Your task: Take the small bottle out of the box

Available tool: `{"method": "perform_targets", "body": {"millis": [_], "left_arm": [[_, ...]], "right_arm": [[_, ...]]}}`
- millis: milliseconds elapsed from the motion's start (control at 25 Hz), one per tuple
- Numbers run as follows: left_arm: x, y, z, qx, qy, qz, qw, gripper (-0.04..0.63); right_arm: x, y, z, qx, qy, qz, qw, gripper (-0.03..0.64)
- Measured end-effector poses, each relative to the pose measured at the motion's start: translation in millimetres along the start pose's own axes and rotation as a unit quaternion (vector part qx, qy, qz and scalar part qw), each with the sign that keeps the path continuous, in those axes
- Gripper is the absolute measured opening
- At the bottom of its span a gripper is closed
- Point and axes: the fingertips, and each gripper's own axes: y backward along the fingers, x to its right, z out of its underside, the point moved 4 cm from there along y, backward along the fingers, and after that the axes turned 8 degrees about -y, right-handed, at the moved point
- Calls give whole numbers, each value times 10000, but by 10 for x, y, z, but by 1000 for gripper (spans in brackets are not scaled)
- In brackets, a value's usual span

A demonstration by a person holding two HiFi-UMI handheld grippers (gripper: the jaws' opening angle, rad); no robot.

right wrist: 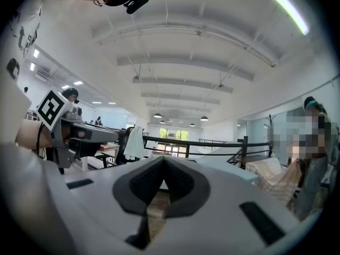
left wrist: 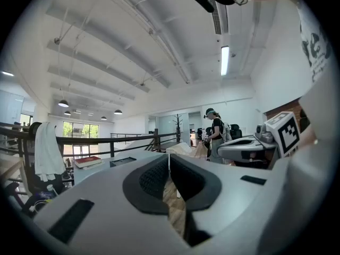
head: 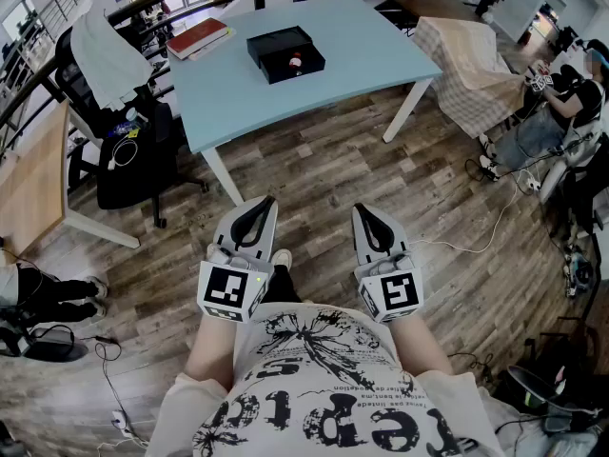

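A black open box [head: 285, 53] lies on the light blue table [head: 333, 65] far ahead of me. In it a small bottle [head: 296, 61] shows as a red and white spot. My left gripper [head: 266, 201] and right gripper [head: 363, 209] hang side by side close to the person's waist, over the wooden floor and well short of the table. Both are shut with nothing between the pads. In the left gripper view the left gripper [left wrist: 169, 157] points level toward the table, and the box [left wrist: 123, 161] shows as a dark flat shape. The right gripper [right wrist: 163, 161] also looks out level.
A red book [head: 197, 36] lies on the table left of the box. A black office chair [head: 133, 155] with a white garment [head: 105, 50] stands at the left beside a wooden desk [head: 33, 179]. A cloth-covered piece [head: 466, 65] and a seated person [head: 561, 103] are at the right. Cables trail on the floor.
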Motion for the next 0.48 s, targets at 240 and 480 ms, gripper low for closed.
{"method": "perform_targets", "body": {"millis": [240, 480], "left_arm": [[-32, -54, 13, 33, 161, -17, 9999, 23], [3, -114, 22, -19, 163, 12, 9999, 23]], "right_arm": [[49, -38, -11, -59, 45, -7, 10000, 11], [128, -5, 41, -66, -116, 40, 9999, 11]]}}
